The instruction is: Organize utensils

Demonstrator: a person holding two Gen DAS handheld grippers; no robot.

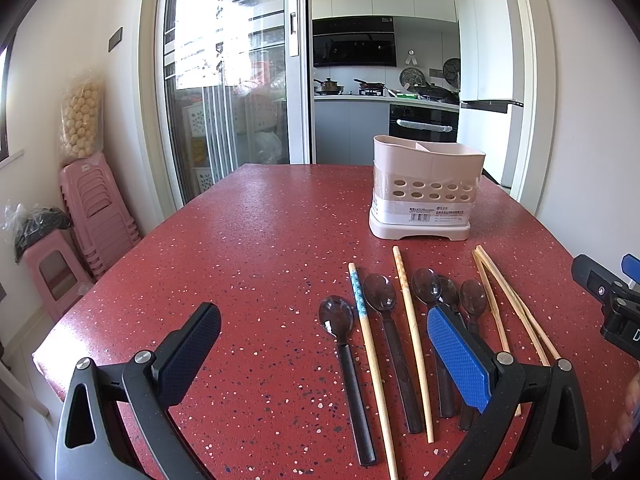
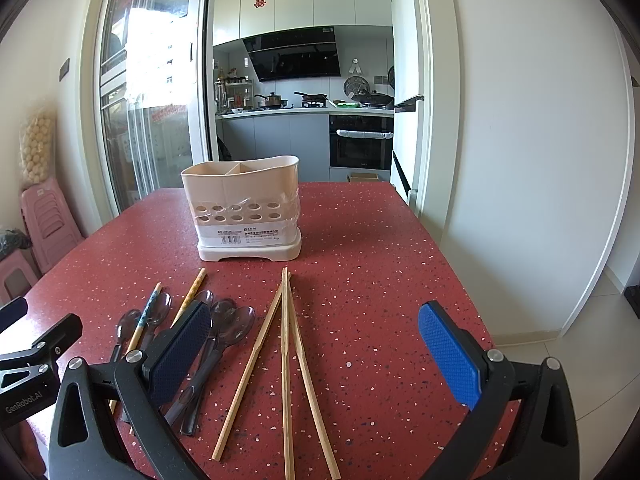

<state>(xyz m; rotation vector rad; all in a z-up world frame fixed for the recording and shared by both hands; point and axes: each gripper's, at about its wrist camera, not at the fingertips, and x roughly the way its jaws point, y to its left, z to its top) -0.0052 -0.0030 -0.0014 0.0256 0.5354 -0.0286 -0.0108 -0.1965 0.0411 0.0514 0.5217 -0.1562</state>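
We see both grippers, left (image 1: 324, 344) and right (image 2: 316, 344), hovering with fingers wide apart, holding nothing. Spoons (image 1: 378, 292) and chopsticks (image 2: 286, 360) lie on the red table (image 1: 240, 240) before the caddy (image 2: 244, 204), seemingly empty.

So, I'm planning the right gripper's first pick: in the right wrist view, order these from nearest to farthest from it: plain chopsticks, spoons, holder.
1. Plain chopsticks: on the table between the open jaws of the right gripper.
2. Spoons: to the left, partly behind the left finger.
3. Holder: farthest, upright beyond the utensils.
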